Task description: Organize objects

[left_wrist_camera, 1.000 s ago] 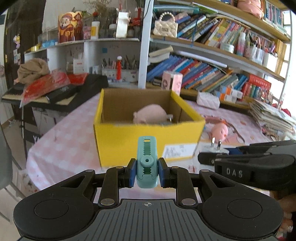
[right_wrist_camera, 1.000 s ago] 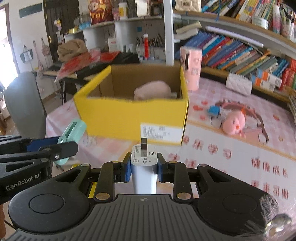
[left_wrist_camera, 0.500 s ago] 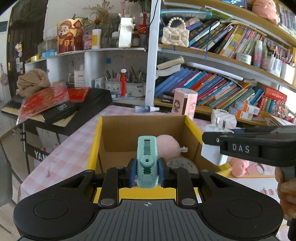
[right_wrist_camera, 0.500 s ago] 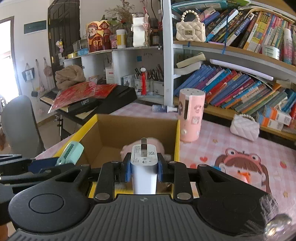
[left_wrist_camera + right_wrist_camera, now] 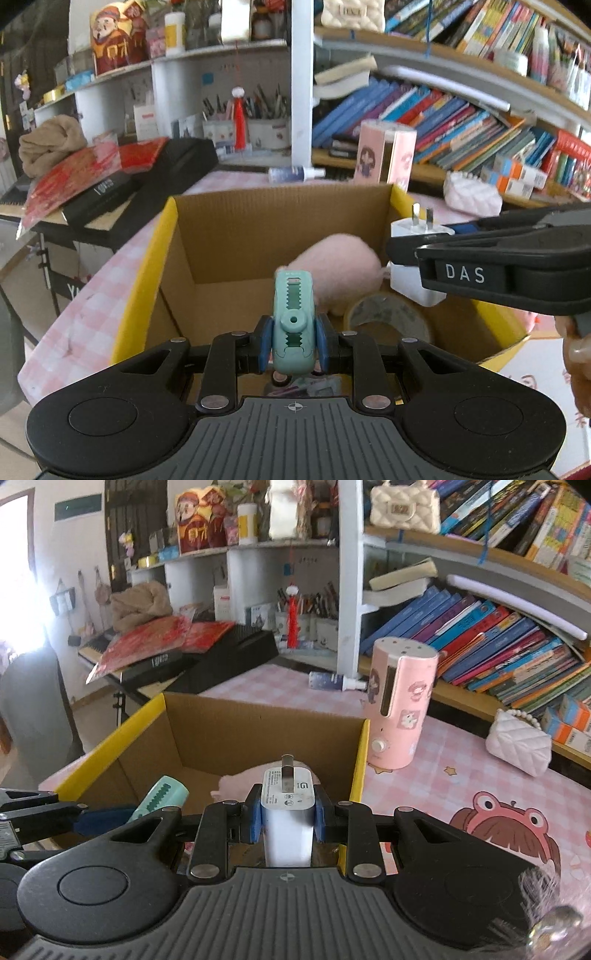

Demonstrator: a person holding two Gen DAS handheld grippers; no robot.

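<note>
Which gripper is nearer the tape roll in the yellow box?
Left. The left gripper hangs beside the tape roll; the right gripper hovers higher, at its far side.

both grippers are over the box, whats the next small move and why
Probably lower a little, then open. The left gripper clamps the teal clip, the right gripper the white charger, both above the yellow box, with the pink plush inside.
</note>
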